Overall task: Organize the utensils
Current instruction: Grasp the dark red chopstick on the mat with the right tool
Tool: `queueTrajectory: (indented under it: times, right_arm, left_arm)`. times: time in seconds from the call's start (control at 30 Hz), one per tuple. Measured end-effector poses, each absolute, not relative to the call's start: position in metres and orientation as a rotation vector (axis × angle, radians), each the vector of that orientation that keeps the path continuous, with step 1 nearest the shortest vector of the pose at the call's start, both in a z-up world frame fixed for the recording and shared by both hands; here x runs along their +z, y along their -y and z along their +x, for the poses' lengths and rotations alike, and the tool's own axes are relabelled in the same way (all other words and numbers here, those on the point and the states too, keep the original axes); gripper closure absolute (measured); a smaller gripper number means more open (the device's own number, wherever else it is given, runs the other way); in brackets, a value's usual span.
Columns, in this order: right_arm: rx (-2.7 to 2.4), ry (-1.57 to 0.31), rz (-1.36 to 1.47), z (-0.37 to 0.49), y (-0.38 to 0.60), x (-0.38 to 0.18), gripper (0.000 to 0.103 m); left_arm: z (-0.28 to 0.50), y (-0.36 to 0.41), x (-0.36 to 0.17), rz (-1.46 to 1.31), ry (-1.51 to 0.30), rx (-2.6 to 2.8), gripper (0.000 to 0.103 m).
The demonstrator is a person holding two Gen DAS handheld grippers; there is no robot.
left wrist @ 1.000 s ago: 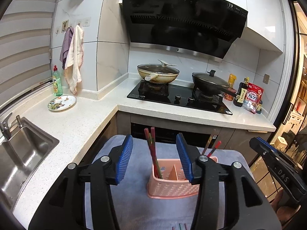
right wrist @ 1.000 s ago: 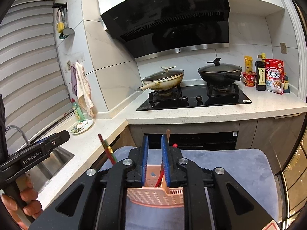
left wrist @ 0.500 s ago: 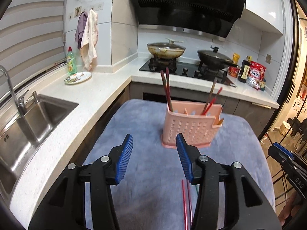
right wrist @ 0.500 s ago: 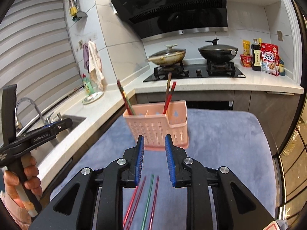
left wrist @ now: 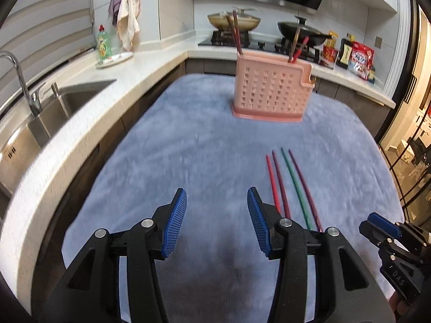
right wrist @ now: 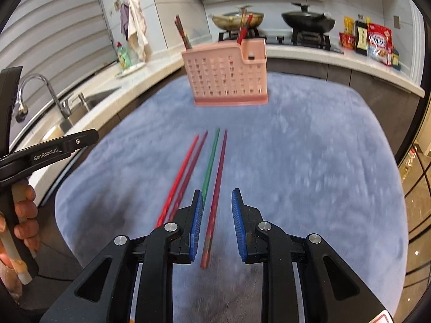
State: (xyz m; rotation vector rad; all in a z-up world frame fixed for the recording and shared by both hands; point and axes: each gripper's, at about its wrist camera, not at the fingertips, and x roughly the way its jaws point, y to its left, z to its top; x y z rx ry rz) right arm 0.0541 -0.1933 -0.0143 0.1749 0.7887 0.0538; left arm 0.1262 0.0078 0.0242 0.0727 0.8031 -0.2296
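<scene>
A pink slotted utensil holder (left wrist: 269, 94) (right wrist: 226, 78) stands at the far side of a blue mat (left wrist: 188, 161), with chopsticks upright in its left end (left wrist: 235, 32) and its right end (left wrist: 296, 45). Several loose chopsticks lie side by side on the mat: red (right wrist: 180, 180), dark red (right wrist: 192, 172), green (right wrist: 211, 158) and maroon (right wrist: 215, 204). My right gripper (right wrist: 216, 210) hovers low over their near ends, open, with the maroon one showing in the gap, untouched by the pads. My left gripper (left wrist: 216, 202) is open and empty, left of the chopsticks (left wrist: 295, 185).
A steel sink (left wrist: 54, 102) with a tap is set in the white counter on the left, beside a green soap bottle (left wrist: 103, 41). Behind the holder are a hob with two pans (left wrist: 234, 21) and food packets (left wrist: 358, 56). A hand (right wrist: 24, 215) holds the left gripper.
Both grippers have come down and back from above the holder to just over the mat. The loose chopsticks are now in view, and the holder stands farther off.
</scene>
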Motion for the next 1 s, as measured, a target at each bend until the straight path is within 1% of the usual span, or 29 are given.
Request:
queueTrajectory:
  times: [0.27,0.67,0.7,0.73,0.8,1.0]
  right_arm:
    - [0.051,-0.847,0.163,0.043,0.181,-0.045,0.081]
    - [0.055,-0.879,0.15,0.042,0.173,-0.063,0.081]
    - [0.055,-0.883,0.152,0.042,0.173,-0.065,0.082]
    - [0.055,-0.885,0.152,0.042,0.173,-0.066,0.082]
    - [0.051,-0.89,0.148,0.043,0.172,-0.069,0.082]
    - [0.045,-0.901,0.146,0.044,0.175,-0.074,0.085]
  left_arm:
    - [0.103,-0.007,0.002,0.078,-0.837,-0.232,0.058]
    - [0.086,0.004,-0.017,0.094,-0.891,-0.268,0.058]
    - [0.085,0.005,-0.019,0.096,-0.896,-0.271,0.057]
    - [0.084,0.006,-0.02,0.098,-0.899,-0.272,0.052]
    - [0.081,0.007,-0.023,0.104,-0.901,-0.27,0.049]
    - [0.077,0.013,-0.027,0.115,-0.914,-0.285,0.049]
